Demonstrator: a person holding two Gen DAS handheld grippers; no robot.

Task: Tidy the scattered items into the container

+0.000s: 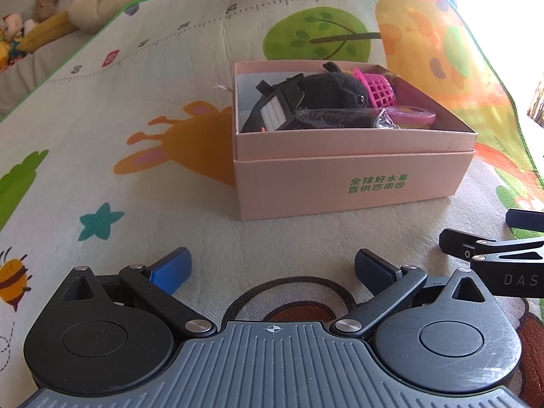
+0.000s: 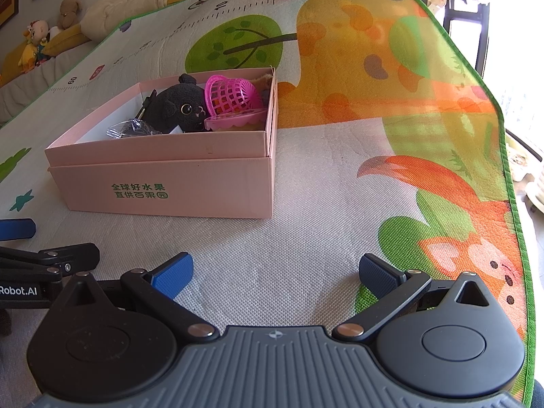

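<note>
A pink cardboard box (image 1: 353, 183) (image 2: 190, 187) with green print stands on the play mat, ahead of both grippers. Inside it lie a black plush toy (image 1: 326, 90) (image 2: 176, 107), a pink plastic basket (image 1: 377, 90) (image 2: 231, 97), a black device with a white panel (image 1: 275, 107), a shiny wrapped black item (image 1: 340, 117) (image 2: 131, 129) and a pink lid-like piece (image 1: 414, 114) (image 2: 234, 120). My left gripper (image 1: 272, 268) is open and holds nothing, low over the mat short of the box. My right gripper (image 2: 275, 270) is open too, with only mat between its blue pads.
The colourful play mat (image 2: 340, 204) spreads all around, its green edge (image 2: 510, 170) dropping off at the right. Stuffed toys (image 2: 37, 40) and a cushion (image 1: 98, 6) lie beyond the mat's far left edge. Each gripper shows at the other view's side: the right (image 1: 493, 255), the left (image 2: 34, 265).
</note>
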